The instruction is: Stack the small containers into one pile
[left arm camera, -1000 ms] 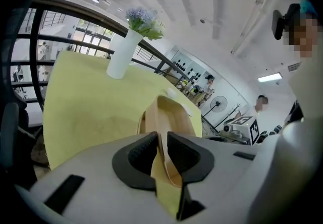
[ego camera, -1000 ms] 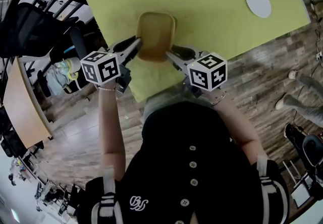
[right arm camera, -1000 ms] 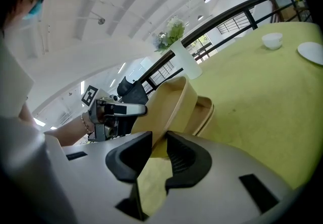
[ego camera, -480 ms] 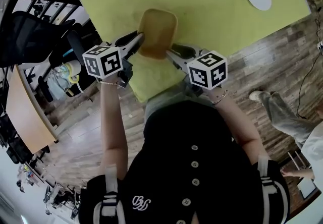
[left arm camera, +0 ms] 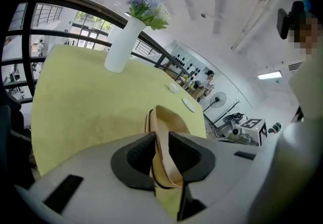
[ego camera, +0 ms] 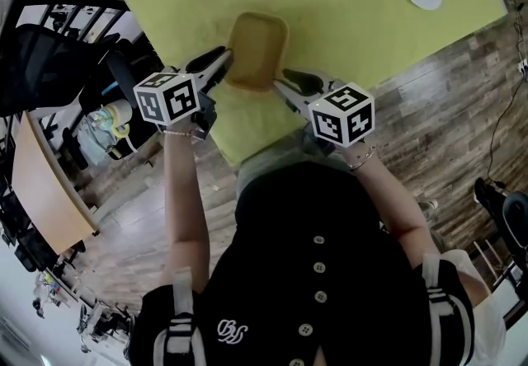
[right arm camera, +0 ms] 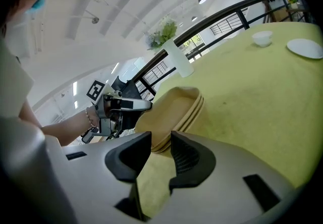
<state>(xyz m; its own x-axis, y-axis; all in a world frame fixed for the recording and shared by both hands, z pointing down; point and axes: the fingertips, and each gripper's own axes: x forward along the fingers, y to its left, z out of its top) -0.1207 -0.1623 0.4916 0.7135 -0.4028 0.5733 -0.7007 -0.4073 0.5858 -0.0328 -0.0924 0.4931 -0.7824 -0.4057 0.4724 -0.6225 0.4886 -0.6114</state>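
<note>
Moved: jaws of both grippers have just been opening; right gripper point(ego camera: 287, 76) sits spread and empty beside the container pile point(ego camera: 257, 47) | left gripper point(ego camera: 224, 57) still pinches the pile's rim | pile nested on table point(ego camera: 355, 18) | seemingly left: release, withdraw.

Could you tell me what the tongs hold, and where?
Left tongs, just opening, pinch the tan container stack by its rim; right tongs, also opening, hold nothing.
</note>
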